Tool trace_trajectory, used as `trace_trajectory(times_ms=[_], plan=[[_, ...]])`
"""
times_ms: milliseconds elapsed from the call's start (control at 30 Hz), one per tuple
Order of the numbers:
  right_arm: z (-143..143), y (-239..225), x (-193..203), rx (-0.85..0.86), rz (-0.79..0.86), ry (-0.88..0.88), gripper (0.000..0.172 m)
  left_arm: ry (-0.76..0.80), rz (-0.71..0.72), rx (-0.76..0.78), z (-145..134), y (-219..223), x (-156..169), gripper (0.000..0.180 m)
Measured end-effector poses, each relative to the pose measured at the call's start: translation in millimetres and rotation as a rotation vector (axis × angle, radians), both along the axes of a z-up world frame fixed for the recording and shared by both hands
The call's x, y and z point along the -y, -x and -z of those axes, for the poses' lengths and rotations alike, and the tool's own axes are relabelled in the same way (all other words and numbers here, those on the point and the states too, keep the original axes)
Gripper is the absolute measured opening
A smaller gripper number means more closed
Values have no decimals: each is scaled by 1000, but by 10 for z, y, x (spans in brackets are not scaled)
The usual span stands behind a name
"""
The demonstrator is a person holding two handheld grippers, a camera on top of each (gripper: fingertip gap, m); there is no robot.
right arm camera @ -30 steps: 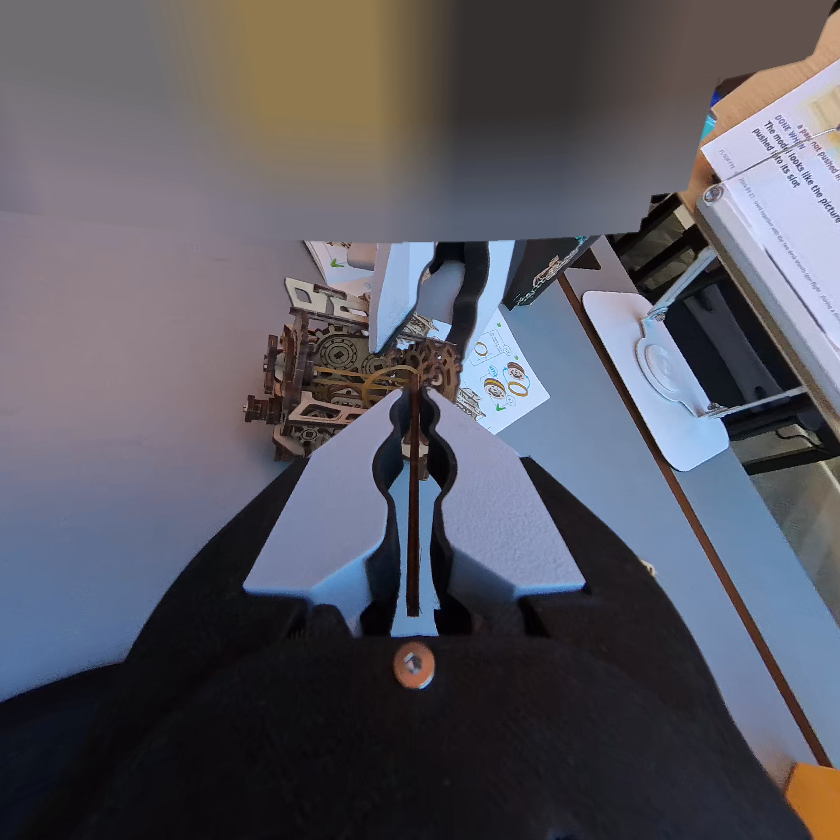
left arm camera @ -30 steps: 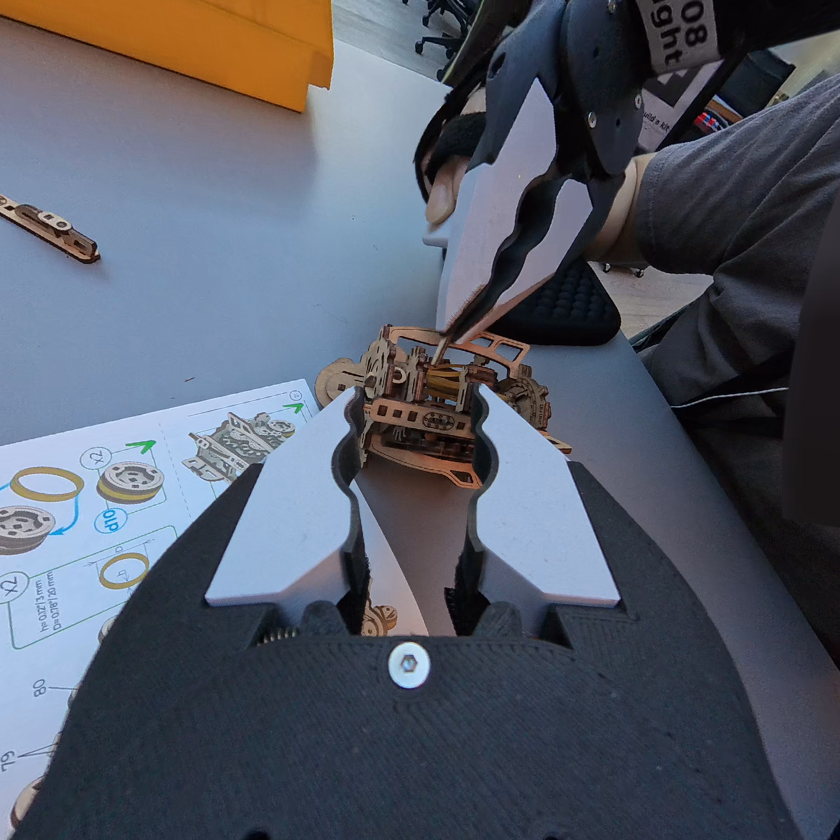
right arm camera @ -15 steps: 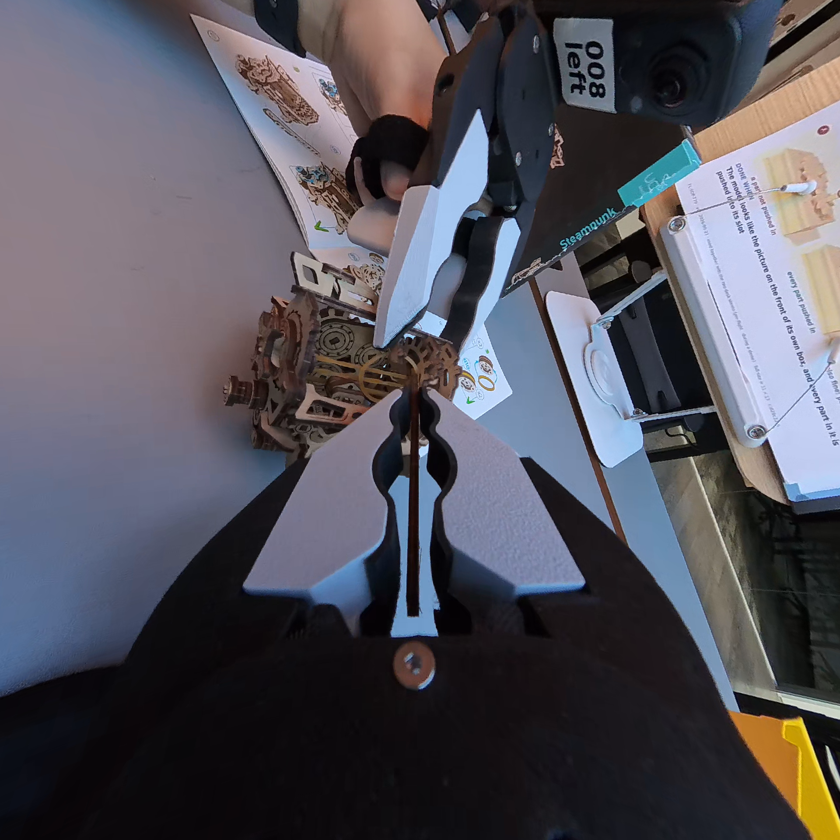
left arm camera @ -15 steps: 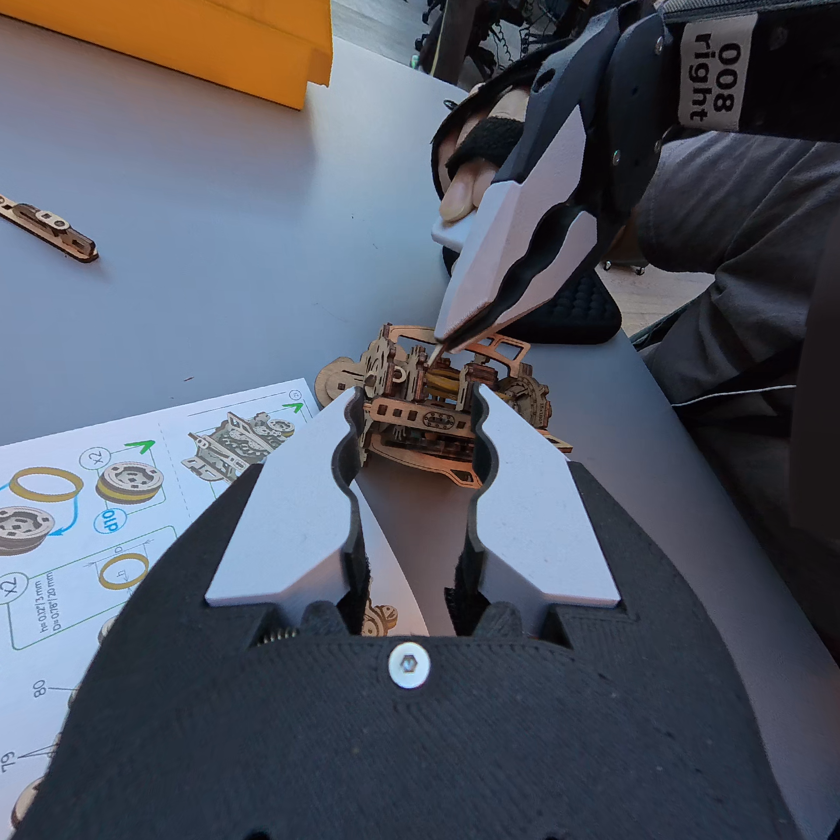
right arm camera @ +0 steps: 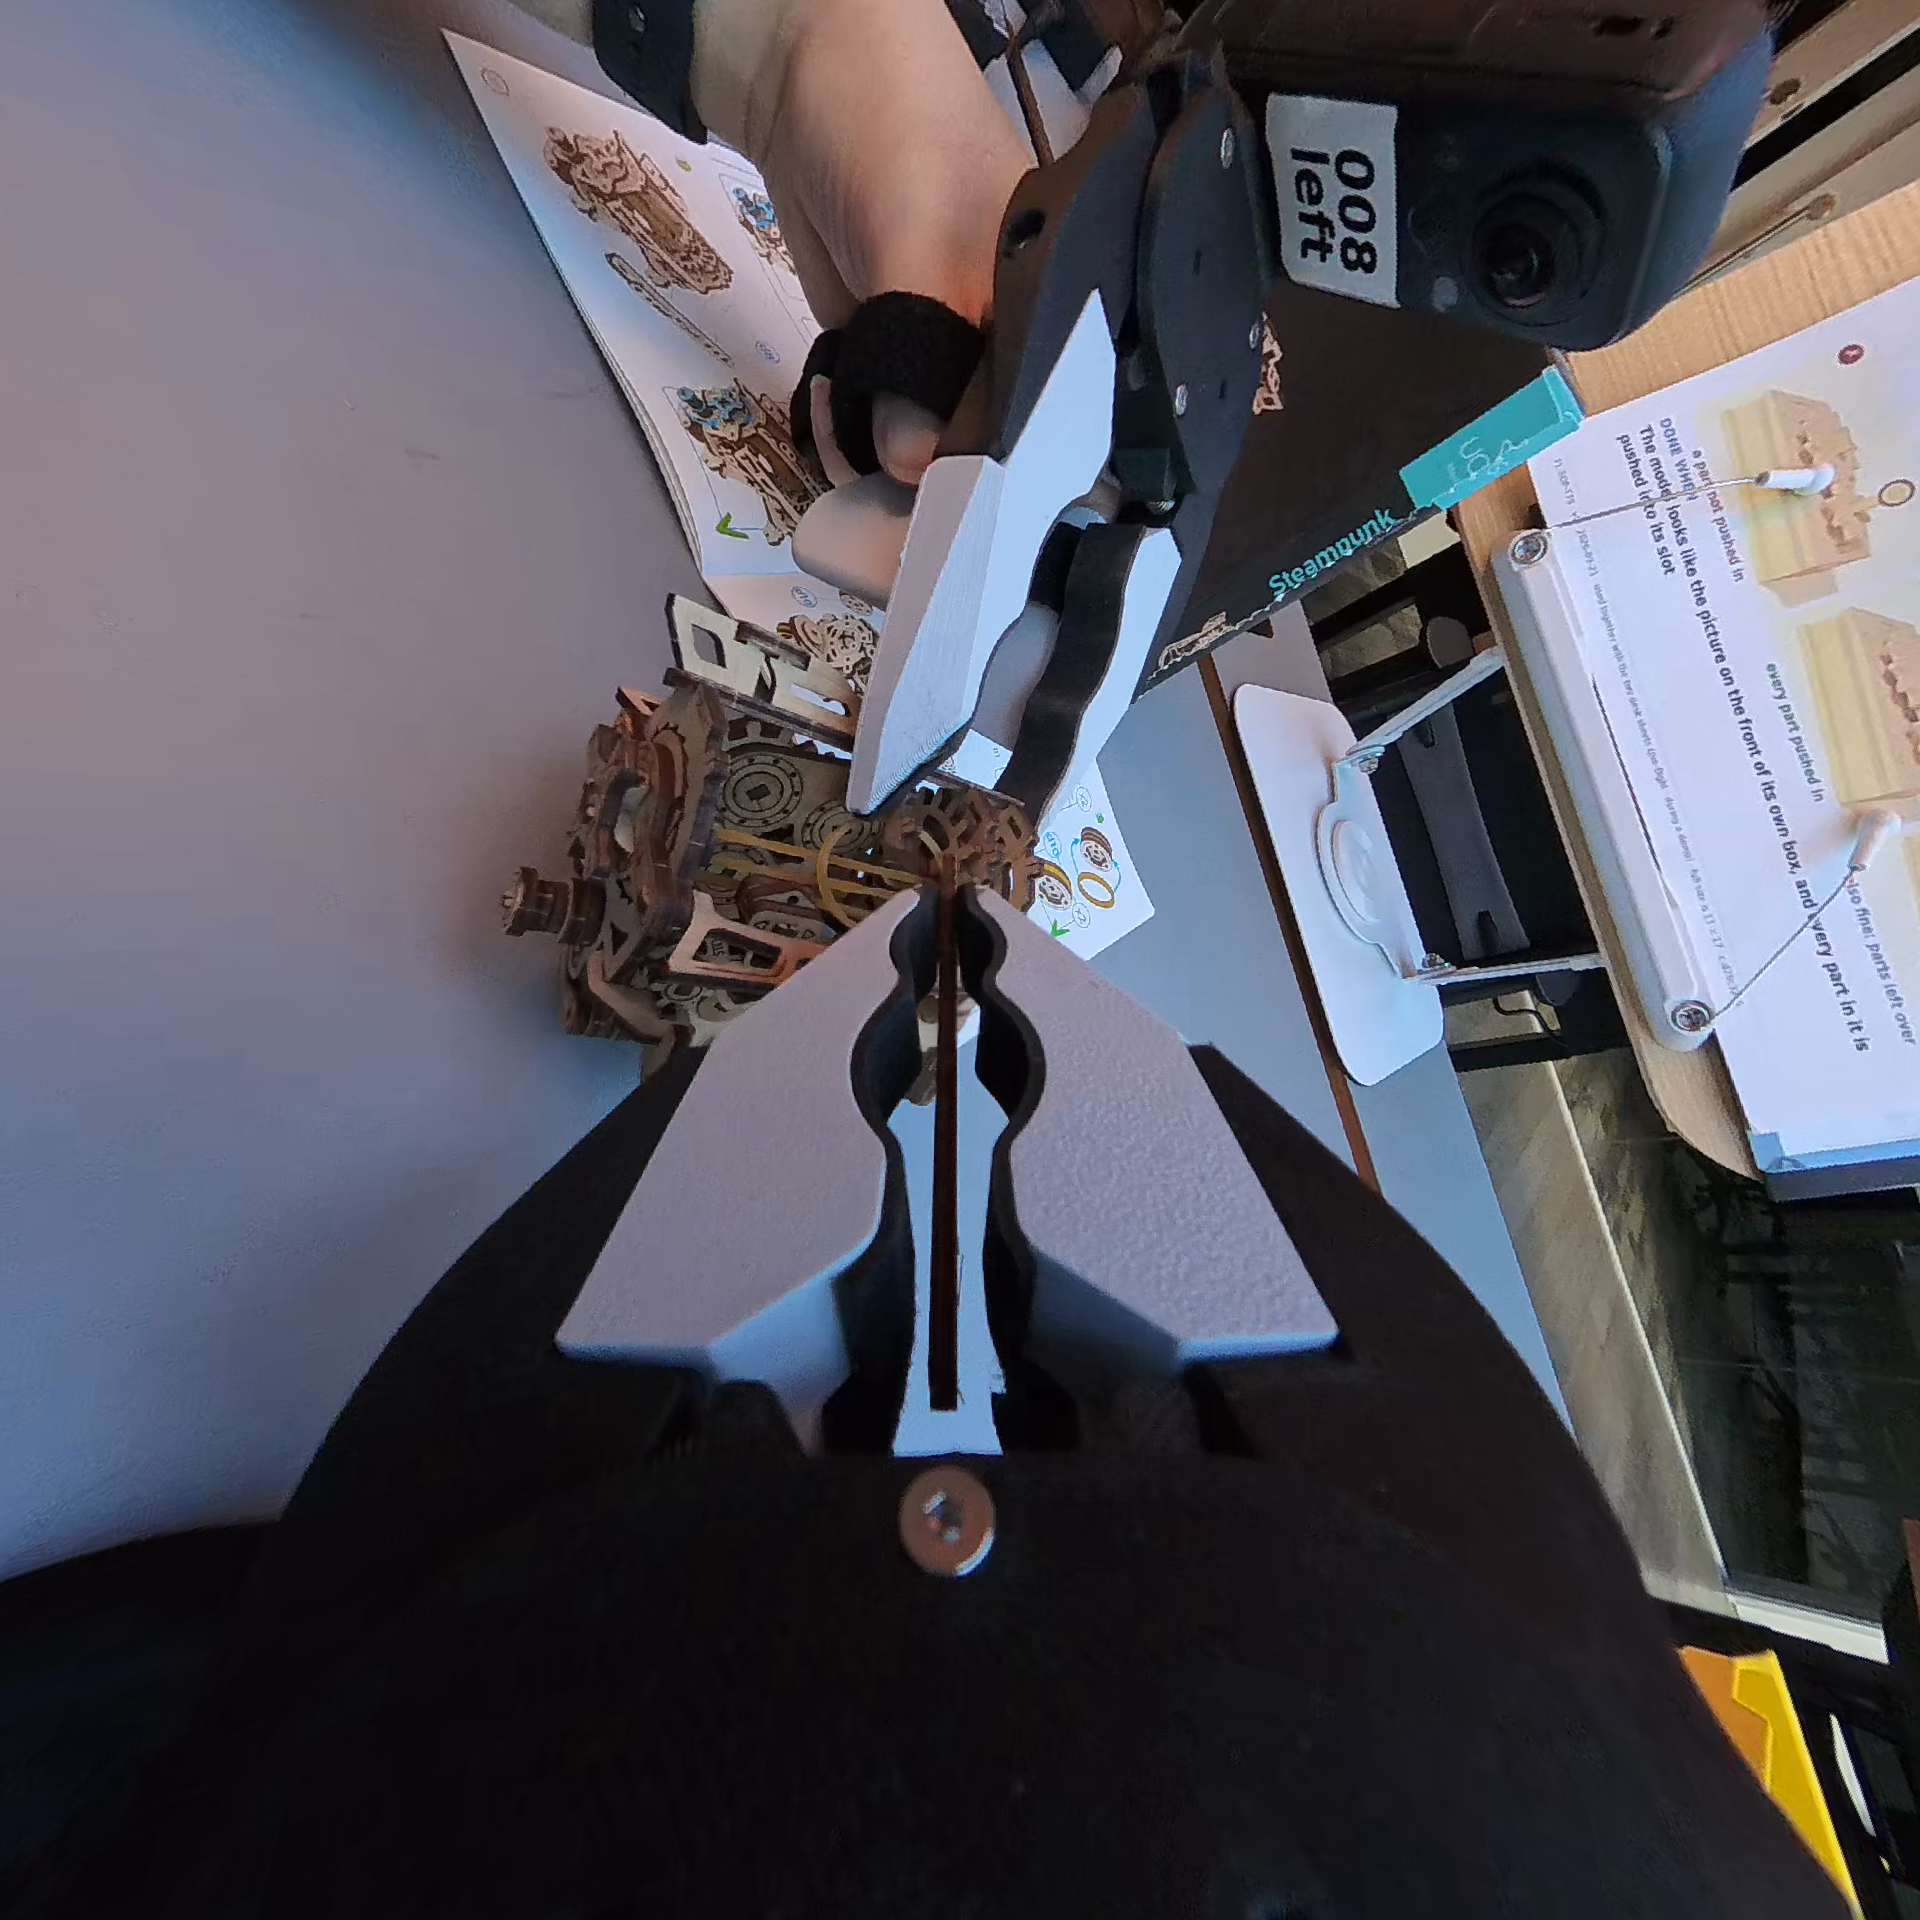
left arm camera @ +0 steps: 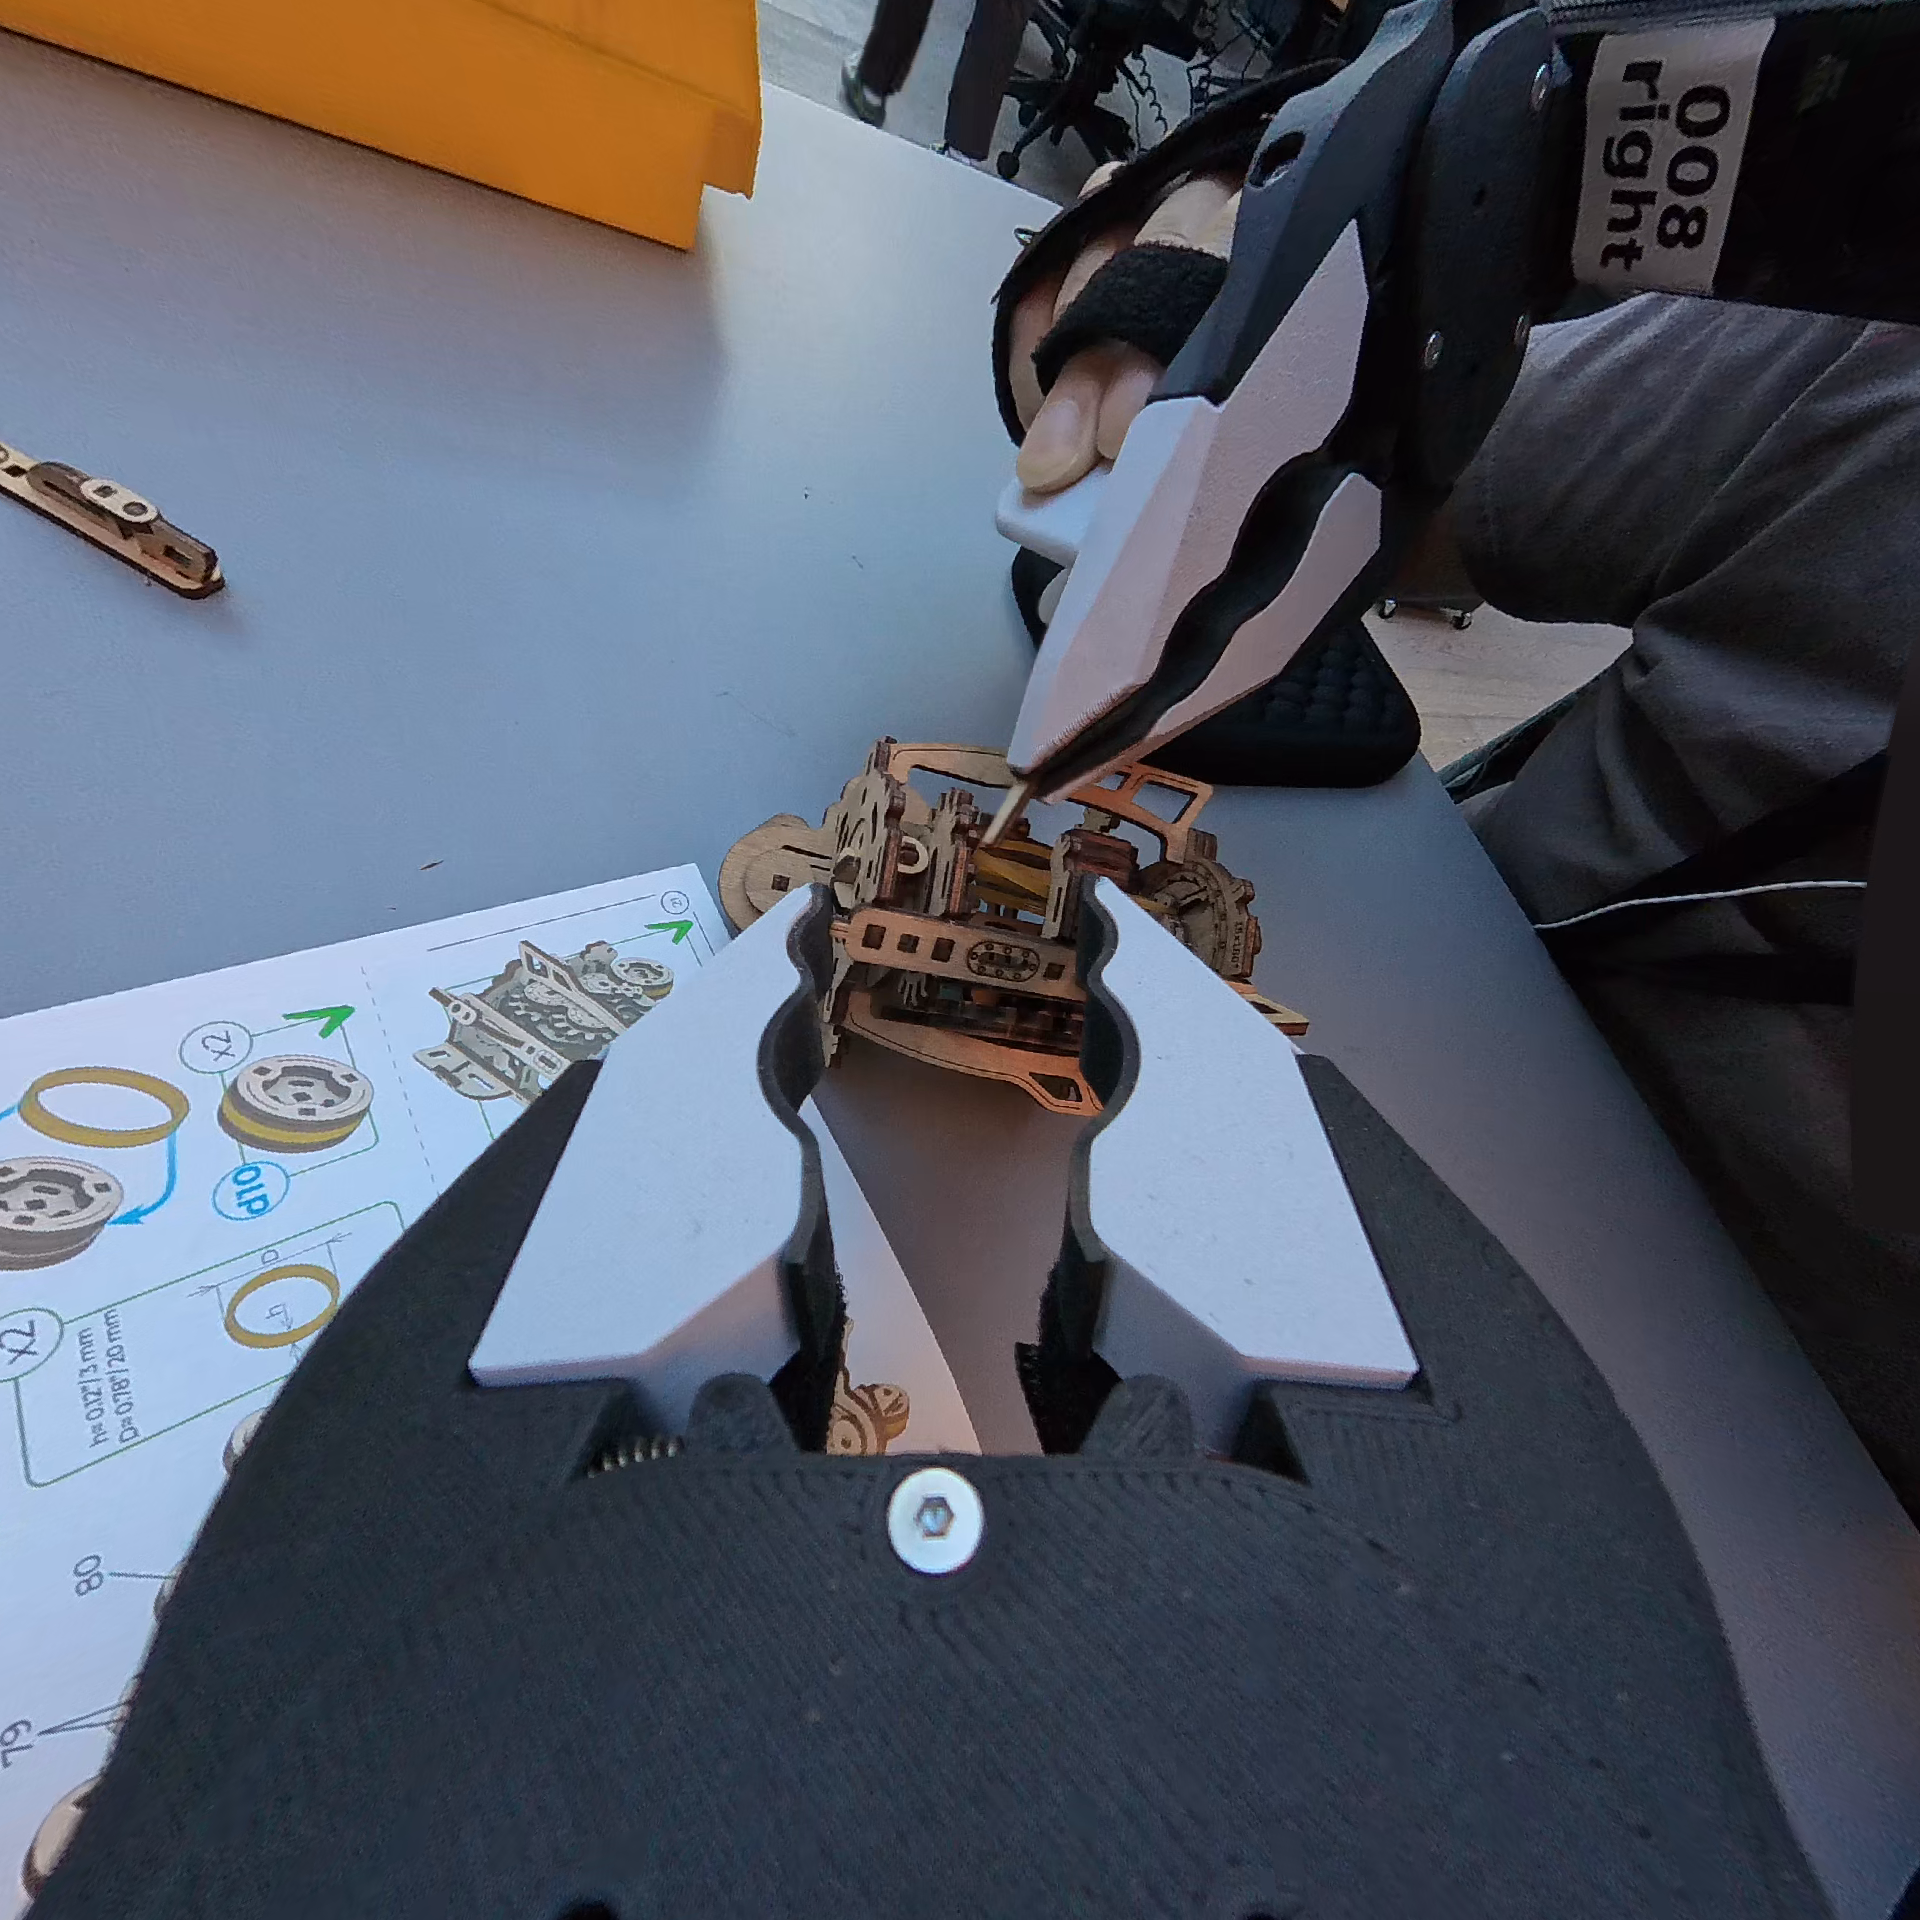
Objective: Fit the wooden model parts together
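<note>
The partly built wooden model stands on the grey table. My left gripper is shut on it, a pad pressed on each side of its front bar. In the right wrist view the model shows yellow bands and gears, with the left gripper on its gear end. My right gripper is shut on a thin wooden strip, seen edge-on between the pads. In the left wrist view the right gripper comes from the upper right, and the strip's tip points into the model's top.
An instruction sheet lies left of the model. A loose wooden part lies far left and a yellow box at the back. A black dimpled pad sits behind the model. A dark box, a white stand and a printed board are at the table's edge.
My right gripper has tilted over to a flatter angle while the strip's tip stays at the model's top. My left gripper and the model have not moved.
</note>
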State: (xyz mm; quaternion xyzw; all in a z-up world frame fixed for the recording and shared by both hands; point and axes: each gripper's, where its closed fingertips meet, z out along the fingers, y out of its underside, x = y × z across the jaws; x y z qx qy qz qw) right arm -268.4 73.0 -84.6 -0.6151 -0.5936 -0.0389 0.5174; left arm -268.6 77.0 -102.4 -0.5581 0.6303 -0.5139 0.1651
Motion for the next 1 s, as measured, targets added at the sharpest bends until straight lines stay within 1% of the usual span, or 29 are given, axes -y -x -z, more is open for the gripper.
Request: trace_trajectory(times_ms=[333,500,600,733,833,900,1000], plan=[[68,9,-24,60,10,9,0,-9,-2,3,3,-6,-2,45],[107,2,-58,72,46,123,1,-7,-3,0,12,-3,-7,45],[106,-3,-55,29,61,198,1,-5,-3,0,12,-6,-4,45],[0,-29,-23,-45,50,222,1,0,-2,-1,13,-5,-4,45],[-41,-84,14,-73,46,282,1,2,-2,0,13,-9,-2,45],[-45,-106,22,-66,37,305,1,4,-2,1,12,-15,-1,45],[-48,-116,11,-26,40,289,1,3,-4,0,12,-16,1,45]])
